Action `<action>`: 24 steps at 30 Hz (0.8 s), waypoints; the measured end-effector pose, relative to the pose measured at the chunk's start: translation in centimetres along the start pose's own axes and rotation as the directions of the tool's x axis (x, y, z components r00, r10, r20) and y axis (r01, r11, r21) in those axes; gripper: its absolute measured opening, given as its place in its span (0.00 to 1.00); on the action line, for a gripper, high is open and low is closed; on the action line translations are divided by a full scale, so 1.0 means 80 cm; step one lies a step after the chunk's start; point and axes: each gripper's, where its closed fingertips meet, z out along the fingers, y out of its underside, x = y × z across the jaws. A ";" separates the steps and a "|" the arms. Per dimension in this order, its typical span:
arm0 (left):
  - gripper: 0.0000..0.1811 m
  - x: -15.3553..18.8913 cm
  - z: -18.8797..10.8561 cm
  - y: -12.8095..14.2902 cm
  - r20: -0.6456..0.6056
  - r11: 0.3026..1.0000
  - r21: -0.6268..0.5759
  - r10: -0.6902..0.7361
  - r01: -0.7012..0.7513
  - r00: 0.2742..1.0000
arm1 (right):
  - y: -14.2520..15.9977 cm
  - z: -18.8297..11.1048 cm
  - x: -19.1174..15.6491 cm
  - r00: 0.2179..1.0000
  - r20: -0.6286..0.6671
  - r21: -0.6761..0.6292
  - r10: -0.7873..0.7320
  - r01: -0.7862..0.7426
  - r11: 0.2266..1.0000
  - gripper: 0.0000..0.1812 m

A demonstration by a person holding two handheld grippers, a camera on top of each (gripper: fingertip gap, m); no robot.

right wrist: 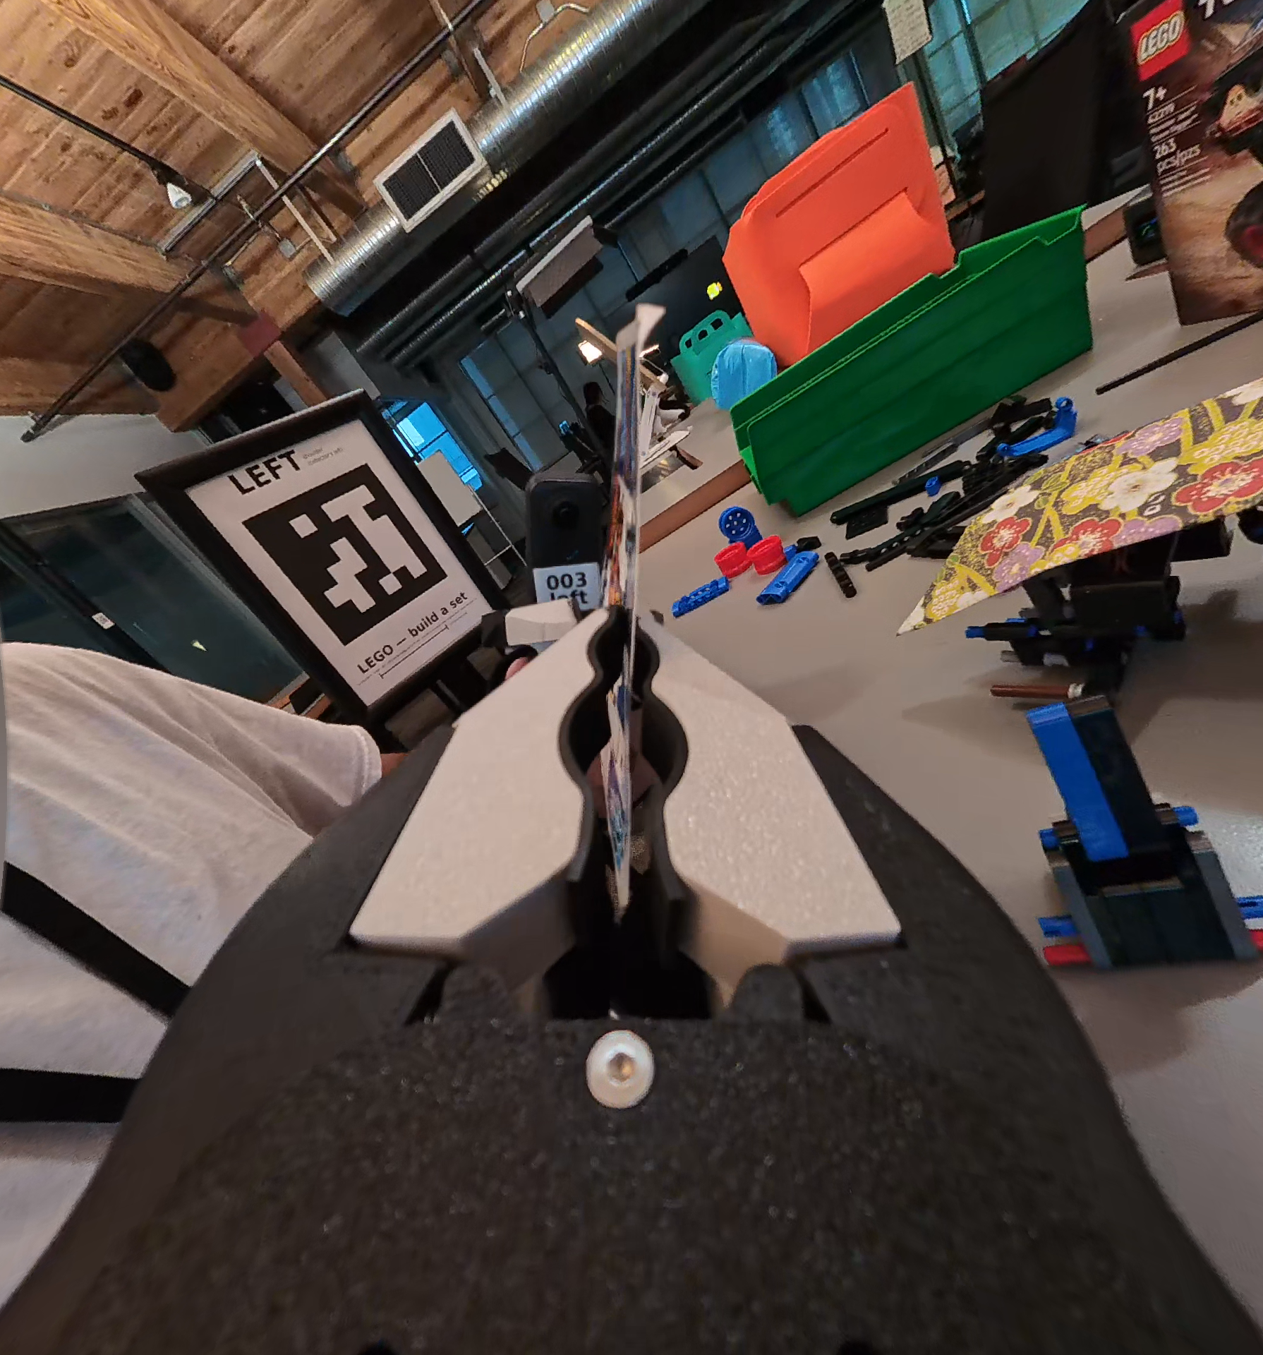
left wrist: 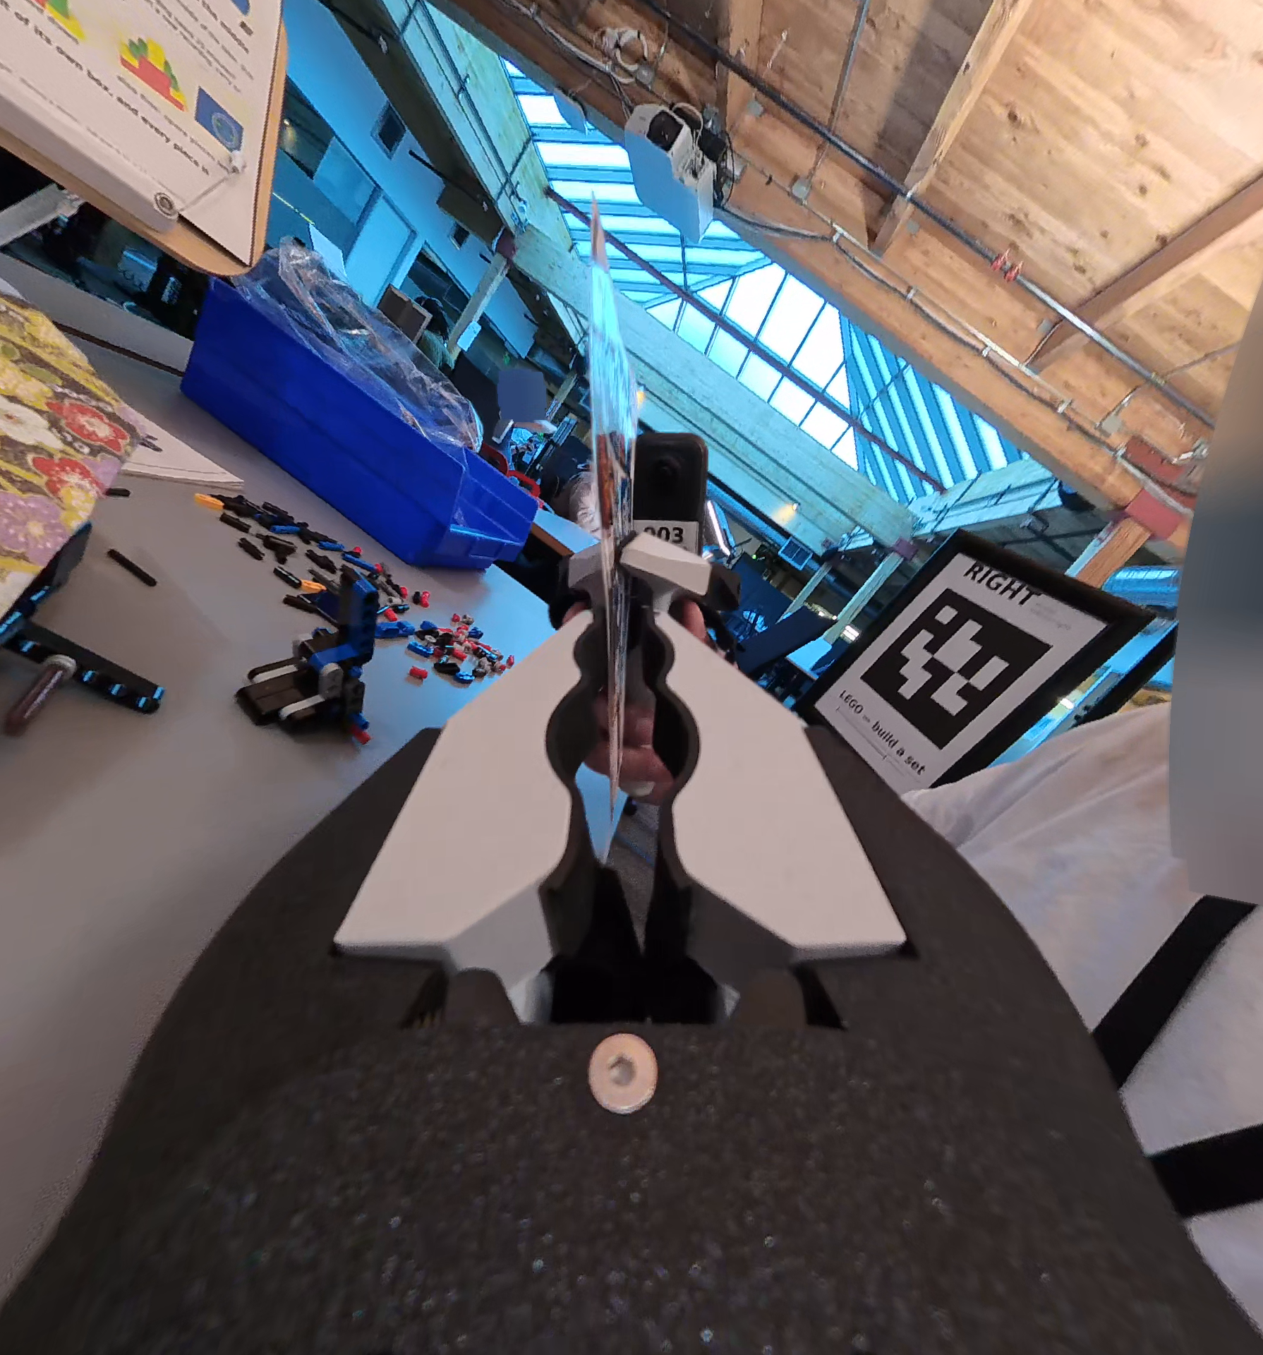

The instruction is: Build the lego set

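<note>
In the left wrist view, a thin printed sheet (left wrist: 609,469) is pinched edge-on by the left gripper (left wrist: 609,623), lifted off the surface (left wrist: 137,843), probably for handling between grippers. Loose lego pieces (left wrist: 423,630) lie beside a blue bin (left wrist: 343,432).

In the right wrist view, the same sheet (right wrist: 625,469) is clamped by the right gripper (right wrist: 625,623); a part-built blue model (right wrist: 1134,865) stands near on the surface (right wrist: 870,696).

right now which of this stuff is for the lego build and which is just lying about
For the build:
- printed sheet pinched edge-on by left claw and right claw
- blue-and-black part-built piece
- loose small parts
- red wheel hubs
- lego box

Lying about:
- floral paper
- orange folder in green bin
- blue bin
- marker signs
</note>
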 end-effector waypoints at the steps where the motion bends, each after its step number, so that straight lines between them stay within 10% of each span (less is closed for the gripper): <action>1: 0.03 0.000 0.002 0.000 -0.003 1.000 0.008 -0.019 0.019 1.000 | -0.001 0.000 0.000 1.000 -0.006 0.010 0.001 -0.001 1.000 0.00; 24: 0.00 0.005 0.002 -0.014 0.002 0.995 0.088 -0.054 0.053 0.999 | -0.004 0.004 -0.002 0.999 -0.022 0.100 0.045 -0.043 0.994 0.00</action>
